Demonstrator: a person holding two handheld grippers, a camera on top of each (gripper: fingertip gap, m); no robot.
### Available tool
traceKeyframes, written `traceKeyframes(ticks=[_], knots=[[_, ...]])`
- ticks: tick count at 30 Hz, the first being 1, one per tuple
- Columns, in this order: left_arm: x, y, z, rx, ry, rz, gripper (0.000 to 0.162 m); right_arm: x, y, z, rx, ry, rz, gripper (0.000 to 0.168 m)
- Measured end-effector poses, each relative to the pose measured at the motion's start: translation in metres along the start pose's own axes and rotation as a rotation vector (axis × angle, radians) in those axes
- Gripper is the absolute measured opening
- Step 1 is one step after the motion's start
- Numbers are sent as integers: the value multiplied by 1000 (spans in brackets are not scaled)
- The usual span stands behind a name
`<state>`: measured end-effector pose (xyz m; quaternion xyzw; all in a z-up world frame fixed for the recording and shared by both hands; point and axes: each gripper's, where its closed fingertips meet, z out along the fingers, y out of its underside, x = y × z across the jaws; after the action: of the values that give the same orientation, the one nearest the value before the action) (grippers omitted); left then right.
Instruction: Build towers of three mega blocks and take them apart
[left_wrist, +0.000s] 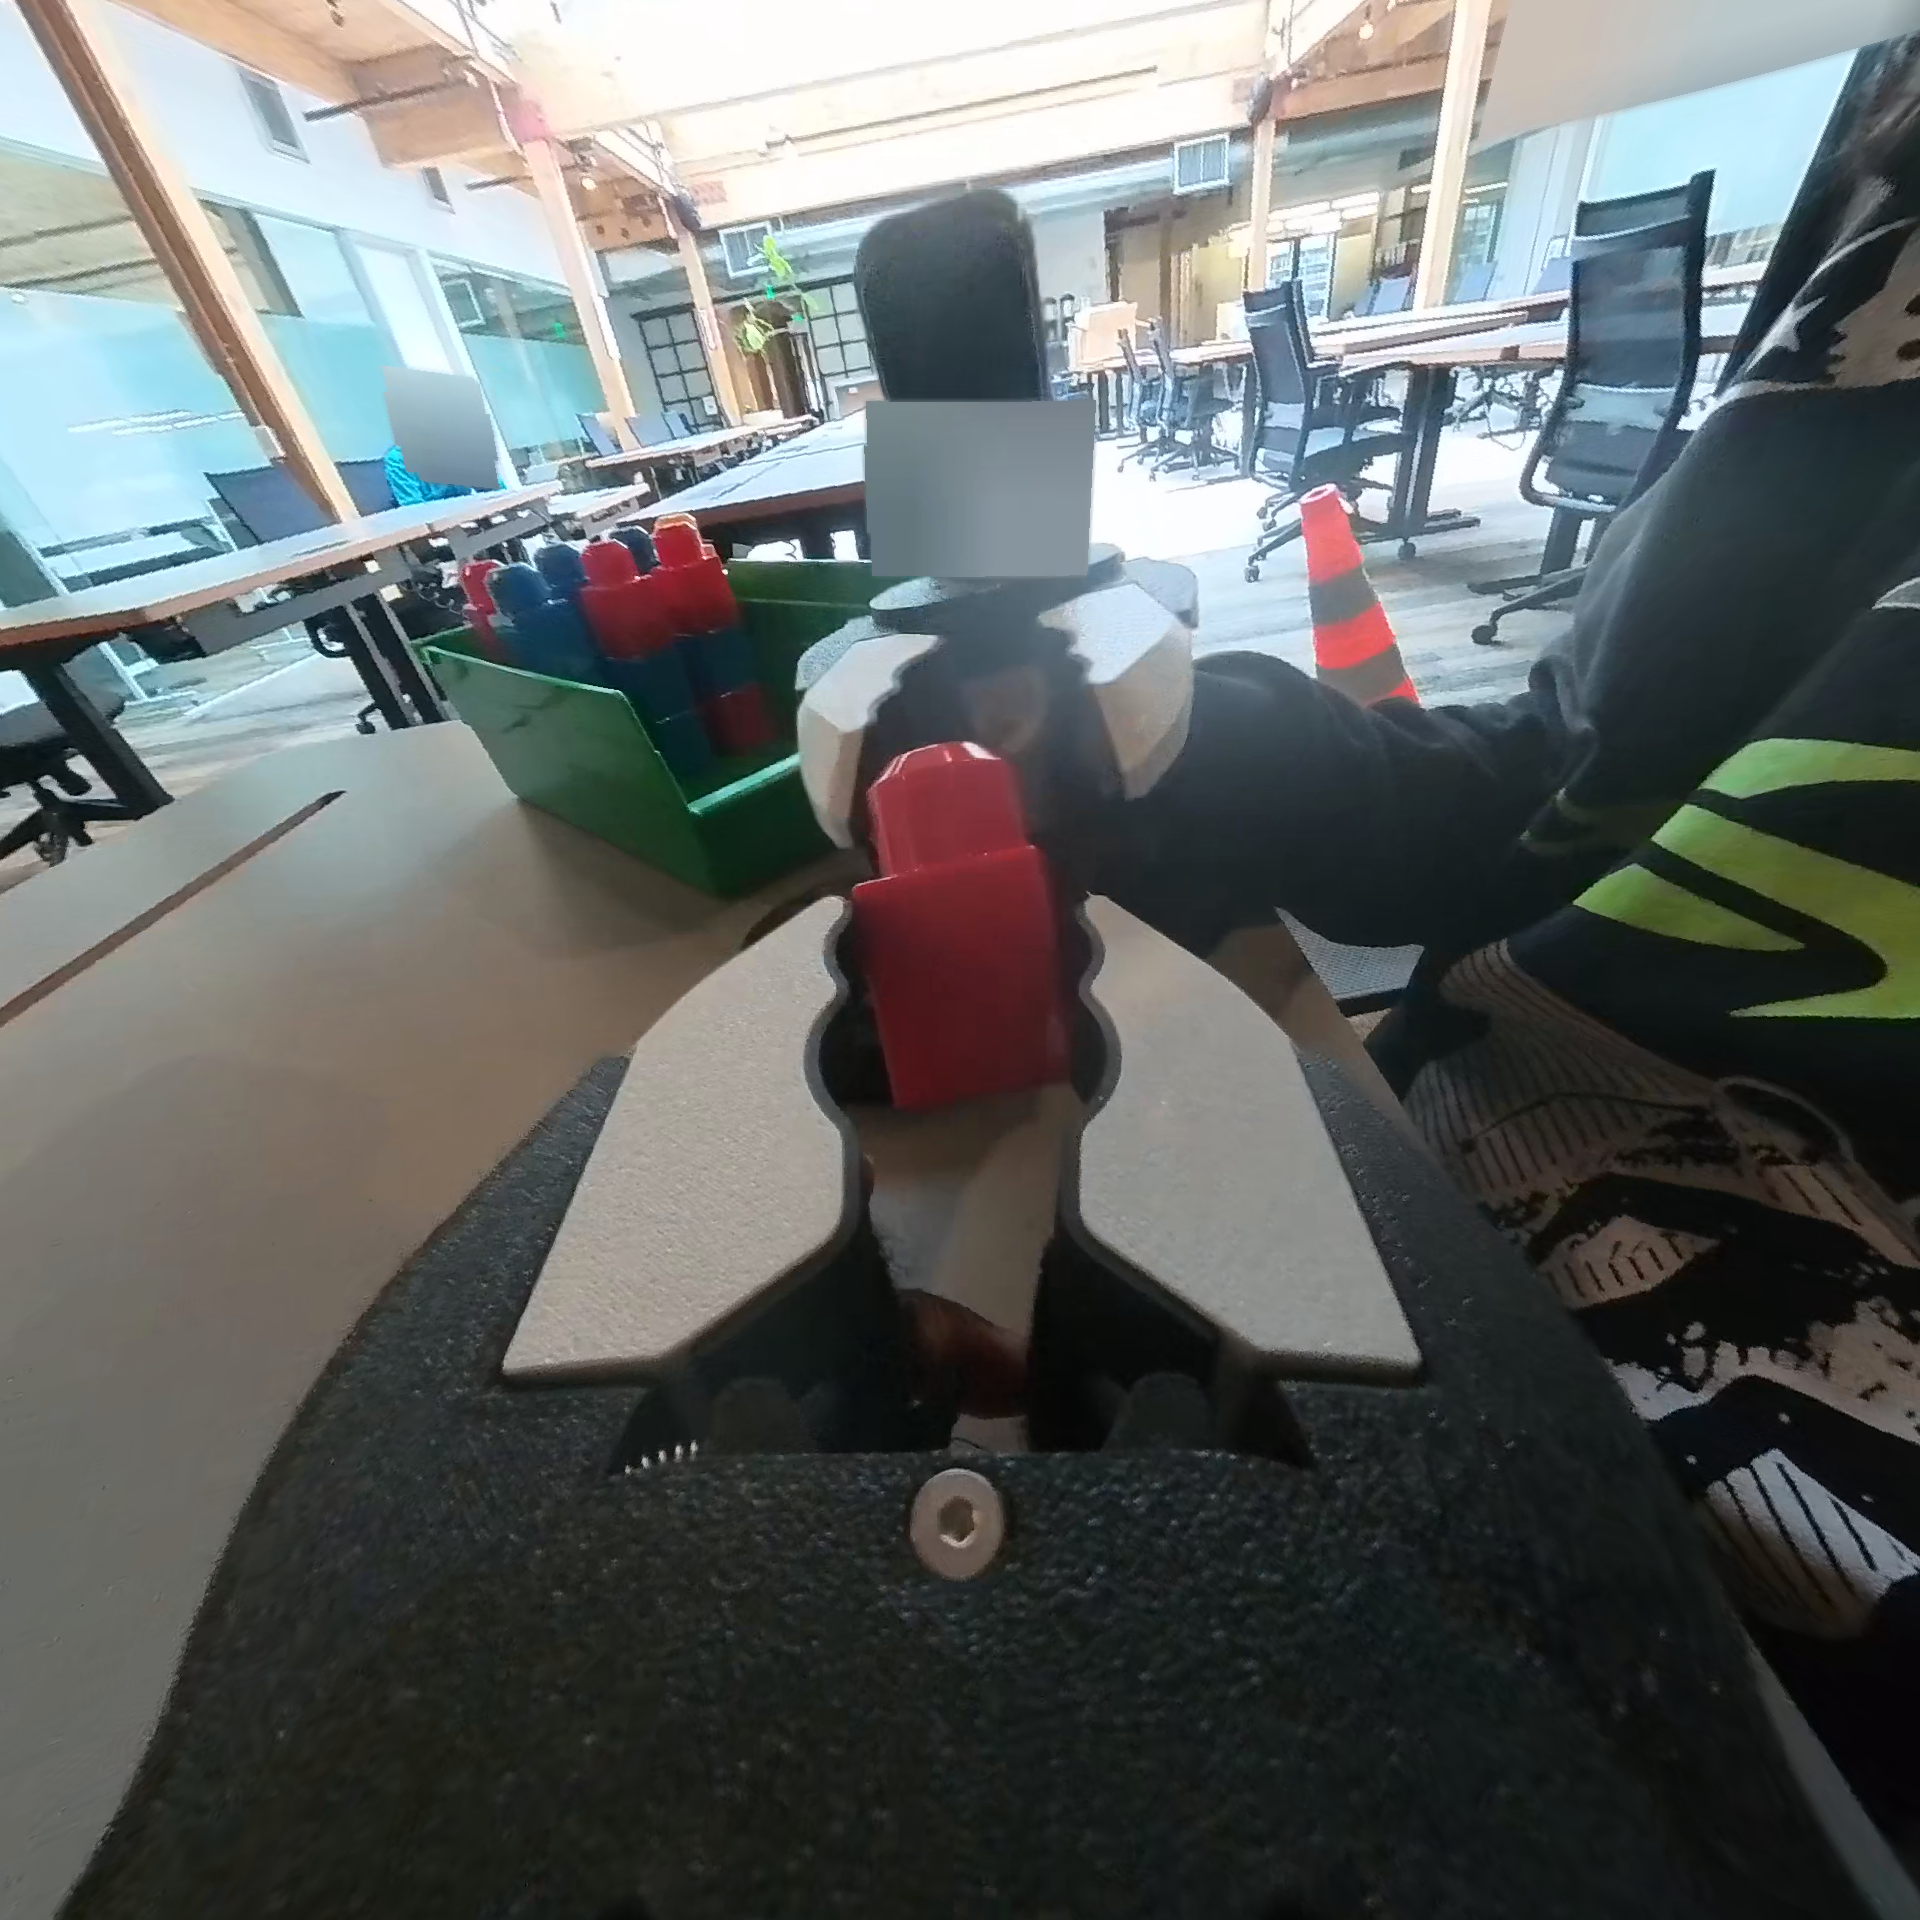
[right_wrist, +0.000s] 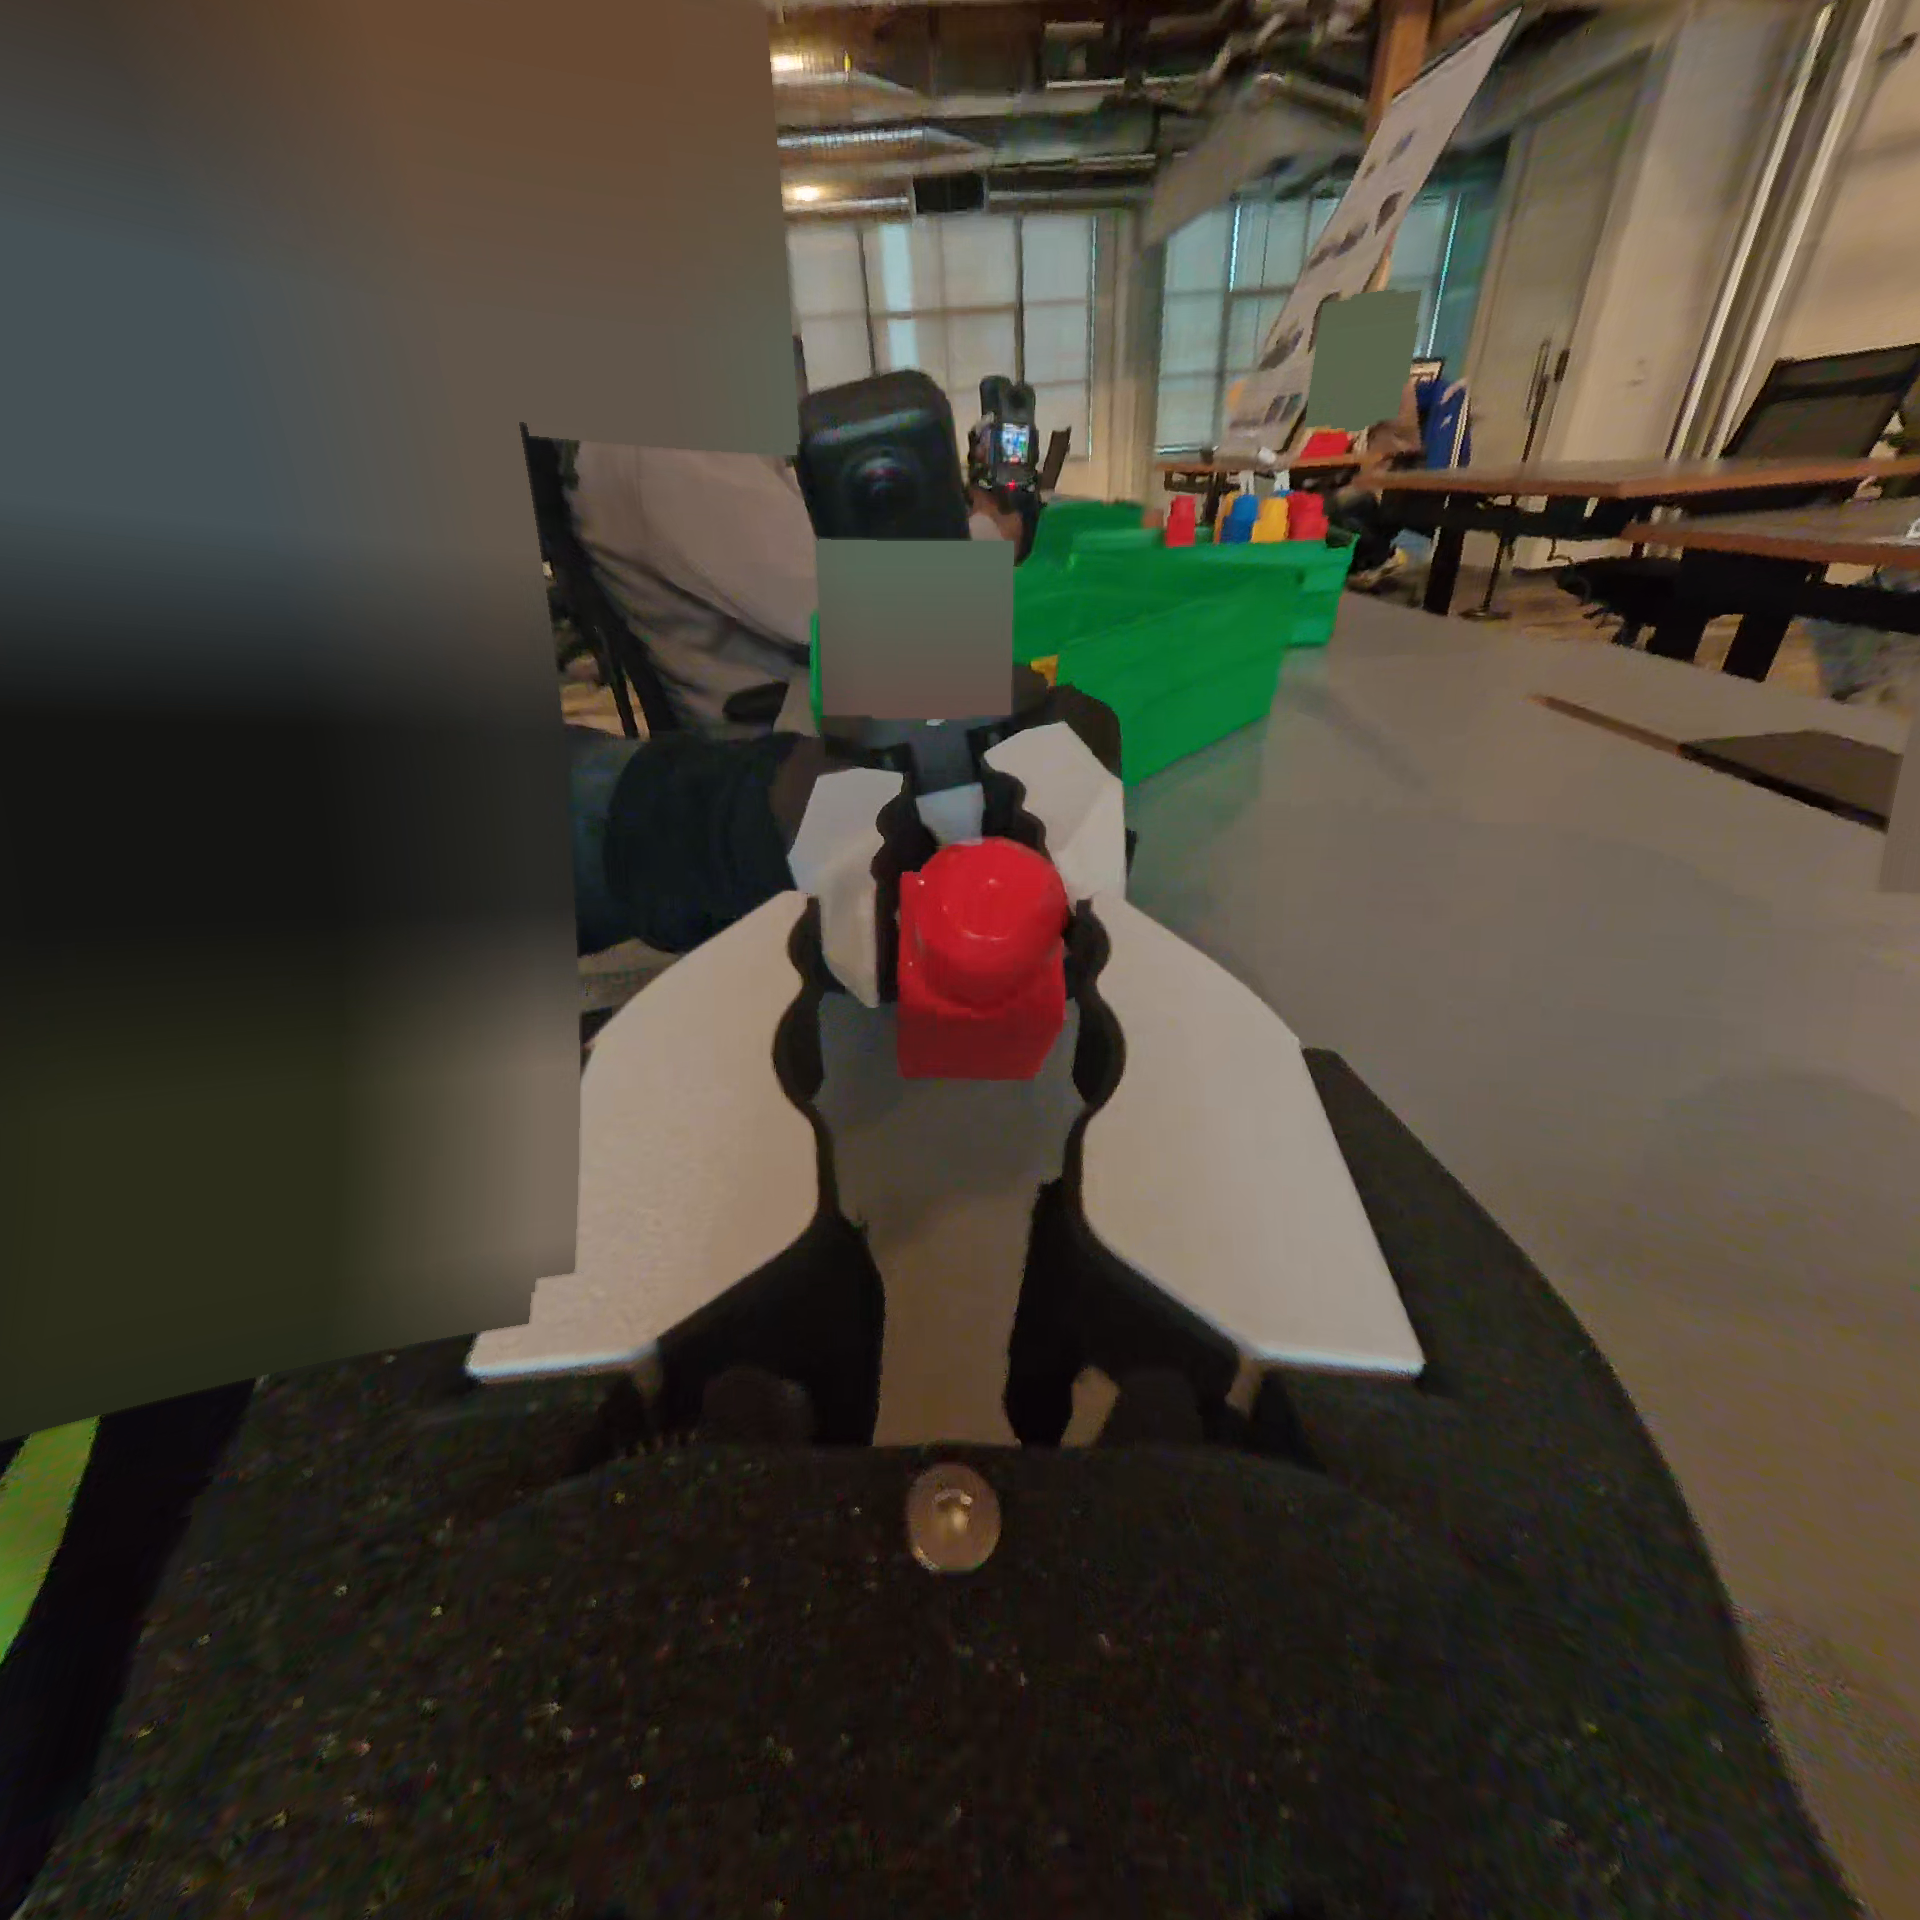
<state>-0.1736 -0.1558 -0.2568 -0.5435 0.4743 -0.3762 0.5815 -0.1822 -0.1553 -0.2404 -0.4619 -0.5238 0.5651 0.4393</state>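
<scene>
Red block is pinched between the fingers of the left hand-held gripper above the table; the right hand-held gripper also appears closed on it. Both grips should be kept square and the pull straight, so nothing twists.

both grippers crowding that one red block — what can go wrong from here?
1. The left gripper and right gripper meet tip to tip around the red block; their fingers may collide.
2. The block looks tilted in the left view, so it may twist or slip during a pull or handover.
3. Which gripper actually clamps it is unclear; release by both would probably drop it.
</scene>
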Motion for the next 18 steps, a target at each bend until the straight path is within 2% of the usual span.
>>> traceKeyframes(ticks=[2, 5, 7, 9, 13, 18], knots=[[2, 1, 1, -6, 17, 0, 37, 4, 1, 1, -9, 35, -14, 28], [0, 3, 1, -31, -3, -7, 37, 7, 2, 0, -44, 57, -24, 28], [-8, 0, -5, -55, -49, -2, 59, 9, 3, -1, -94, 79, -58, 27], [-22, -5, -21, -71, -150, 30, 73, 10, 7, 0, -181, 89, -98, 27], [-42, -23, -61, 44, -295, -1, 76, 9, 33, 9, -406, 50, -160, 28], [-50, -31, -86, 144, -315, -93, 77, 8, 58, 16, -563, -37, -139, 28]])
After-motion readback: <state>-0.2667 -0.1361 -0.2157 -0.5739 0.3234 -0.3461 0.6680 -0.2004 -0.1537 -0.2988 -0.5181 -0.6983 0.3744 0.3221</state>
